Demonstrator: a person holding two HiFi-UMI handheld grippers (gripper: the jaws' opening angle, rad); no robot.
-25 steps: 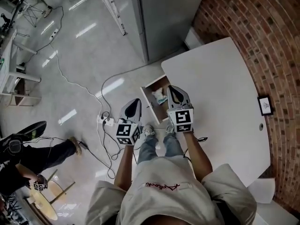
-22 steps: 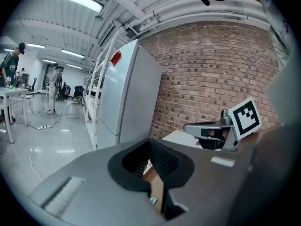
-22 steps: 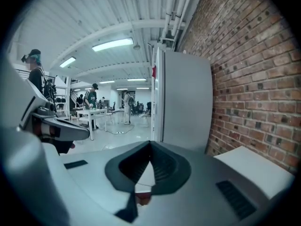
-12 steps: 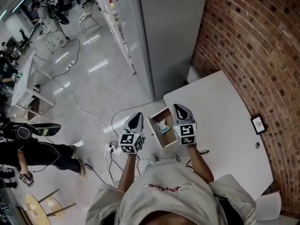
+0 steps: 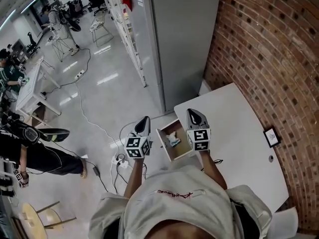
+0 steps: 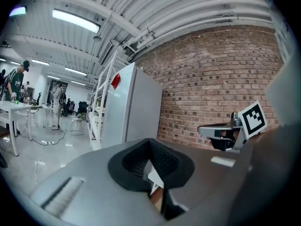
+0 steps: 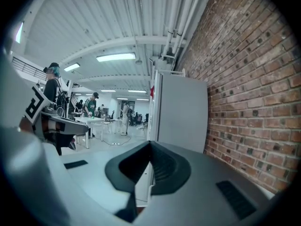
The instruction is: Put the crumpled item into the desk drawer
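Crumpled item [image 5: 173, 139], pale with a bluish patch, inside the open desk drawer [image 5: 182, 152], toward its far end, clear of both tools. Drawer pulled out to the left from the white worktop [image 5: 234, 128], above the glossy grey floor [image 5: 99, 98].

Left tool [image 5: 144, 119] just left of the drawer, off the worktop edge, pointing away; closed down to a thin seam in the left gripper view, with nothing gripped. Right tool [image 5: 195, 113] just right of the drawer, over the worktop's near-left edge, likewise pointing away; closed to a thin seam in the right gripper view, empty too. Well apart from each other, with the drawer between.

Farther out: a small dark-framed picture [image 5: 270, 137] lying on the worktop's right side, a brick wall [image 5: 269, 44] beyond it, a tall grey cabinet [image 5: 184, 39] at the far end. On the floor at near left, a white power strip [image 5: 119, 159] with trailing cables, and a person in dark clothes [image 5: 30, 153] at the left edge.
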